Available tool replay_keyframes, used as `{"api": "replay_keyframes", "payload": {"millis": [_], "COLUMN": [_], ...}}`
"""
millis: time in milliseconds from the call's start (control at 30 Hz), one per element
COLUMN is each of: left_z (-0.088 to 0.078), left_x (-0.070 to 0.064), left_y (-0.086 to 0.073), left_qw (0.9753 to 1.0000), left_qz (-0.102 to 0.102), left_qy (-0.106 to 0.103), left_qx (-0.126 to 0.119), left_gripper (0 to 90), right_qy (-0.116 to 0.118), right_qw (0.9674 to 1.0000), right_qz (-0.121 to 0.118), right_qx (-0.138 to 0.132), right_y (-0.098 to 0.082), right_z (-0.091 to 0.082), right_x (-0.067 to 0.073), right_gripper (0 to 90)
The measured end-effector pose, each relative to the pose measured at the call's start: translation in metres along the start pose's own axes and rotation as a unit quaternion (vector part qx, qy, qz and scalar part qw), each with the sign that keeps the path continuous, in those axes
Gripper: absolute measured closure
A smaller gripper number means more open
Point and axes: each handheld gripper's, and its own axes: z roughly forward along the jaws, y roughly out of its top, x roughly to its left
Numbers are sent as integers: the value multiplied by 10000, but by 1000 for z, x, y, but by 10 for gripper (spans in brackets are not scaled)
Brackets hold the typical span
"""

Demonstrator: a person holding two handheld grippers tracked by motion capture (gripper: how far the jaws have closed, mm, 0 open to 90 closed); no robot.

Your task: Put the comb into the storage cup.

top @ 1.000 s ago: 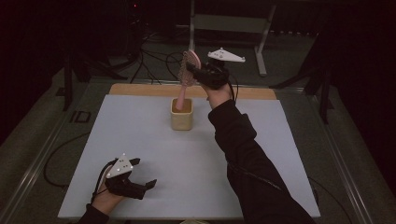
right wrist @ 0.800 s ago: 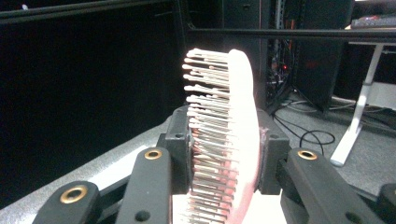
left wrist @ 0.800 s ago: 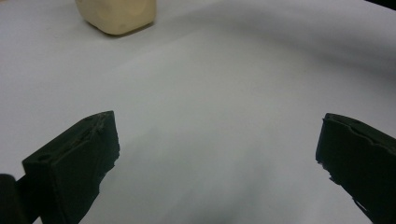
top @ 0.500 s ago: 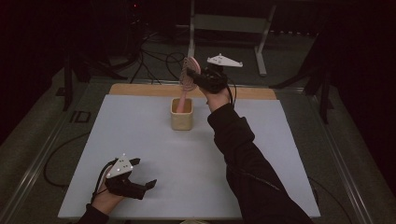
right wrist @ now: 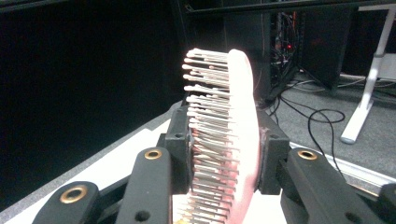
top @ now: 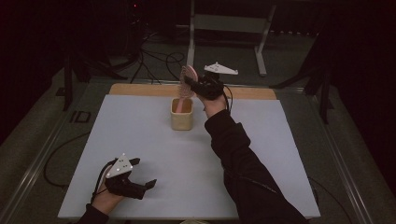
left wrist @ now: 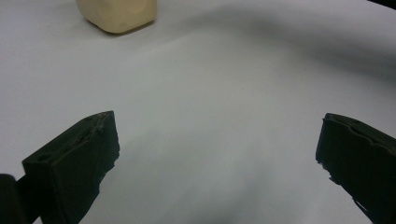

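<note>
The right gripper clamps a pink hairbrush upright, handle down into the cream cup directly below. The left gripper rests wide open, well apart, near the mat's front edge.

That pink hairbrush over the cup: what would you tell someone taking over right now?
Right tool: shut on the pink hairbrush, gripping its bristled head, handle pointing down into the cream cup.
Left tool: open, holding nothing, resting on the white table near the front edge.
Done: brush picked up and its handle started into the cup.
Left: probably lower it fully, then let go.
</note>
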Motion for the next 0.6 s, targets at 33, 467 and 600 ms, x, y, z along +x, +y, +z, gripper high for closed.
{"api": "replay_keyframes", "payload": {"millis": [33, 467, 600], "left_z": [0, 0, 0], "left_x": [0, 1, 1], "left_y": [0, 0, -1], "left_qw": [10000, 10000, 10000], "left_qz": [-10, -6, -20], "left_qy": [-6, -12, -22], "left_qx": [-4, 5, 7], "left_gripper": [1, 1, 1], "right_qy": [-7, -8, 6], "right_qw": [10000, 9997, 9997], "right_qz": [15, 211, 187], "right_qx": [13, 125, 167], "right_y": [-3, -19, -22], "right_z": [1, 8, 9], "right_x": [0, -4, -4], "right_gripper": [652, 652, 652]}}
